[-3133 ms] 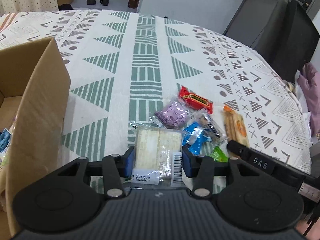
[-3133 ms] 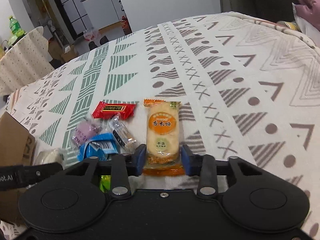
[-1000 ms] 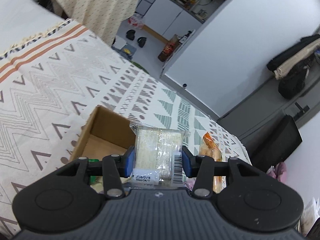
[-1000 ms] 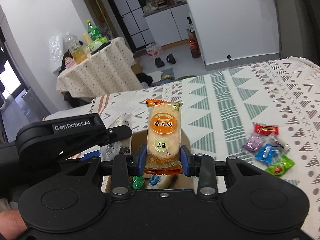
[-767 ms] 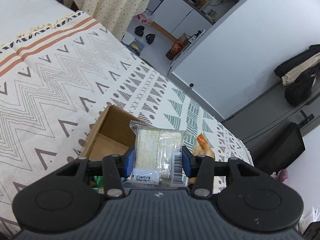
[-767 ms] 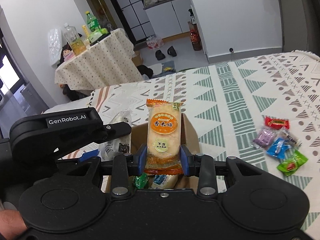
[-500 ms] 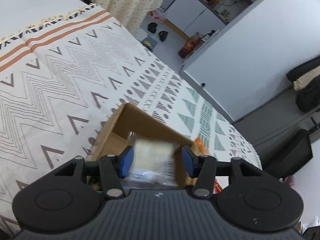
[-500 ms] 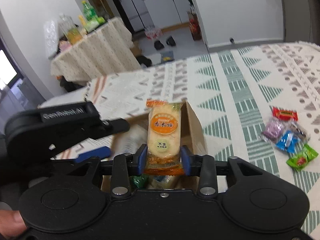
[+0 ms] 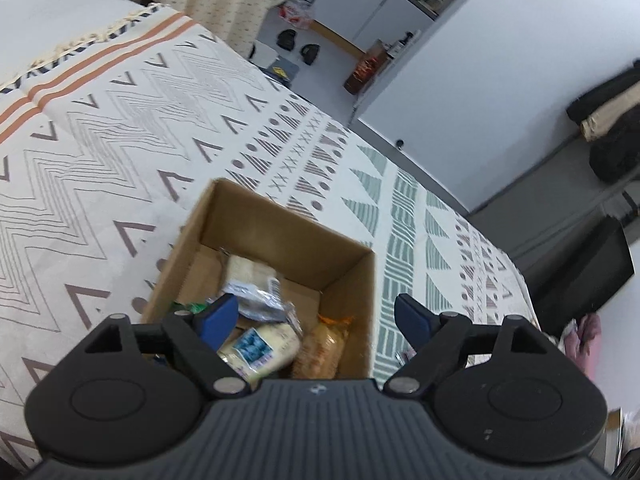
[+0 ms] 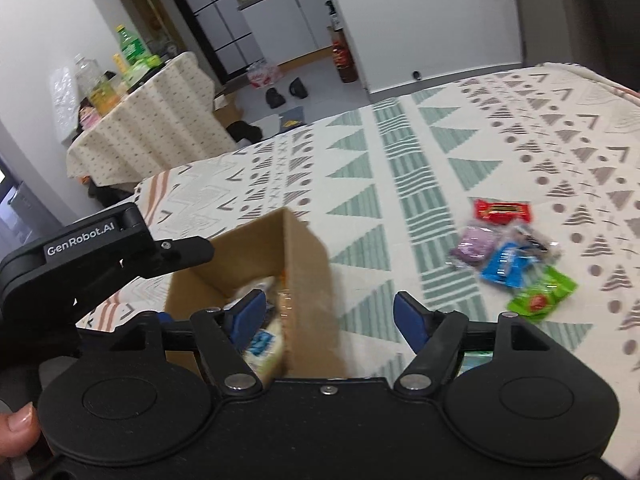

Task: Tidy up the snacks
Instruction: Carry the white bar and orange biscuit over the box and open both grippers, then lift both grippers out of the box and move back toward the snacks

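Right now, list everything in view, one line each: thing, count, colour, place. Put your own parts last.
cardboard box: 1, brown, on the patterned cloth, open-topped.
snack packets in the box: several, cream, blue-labelled and orange, on the box floor; exact count unclear.
red packet: 1, red, on the cloth right of the box.
purple packet: 1, purple, just below the red one.
blue packet: 1, blue, beside the purple one.
clear dark packet: 1, transparent, touching the blue one.
green packet: 1, green, nearest the right gripper.
patterned cloth: 1, cream with green and brown shapes, under everything.
left gripper: 1, black with blue pads, open above the box.
right gripper: 1, black with blue pads, open at the box's right wall.
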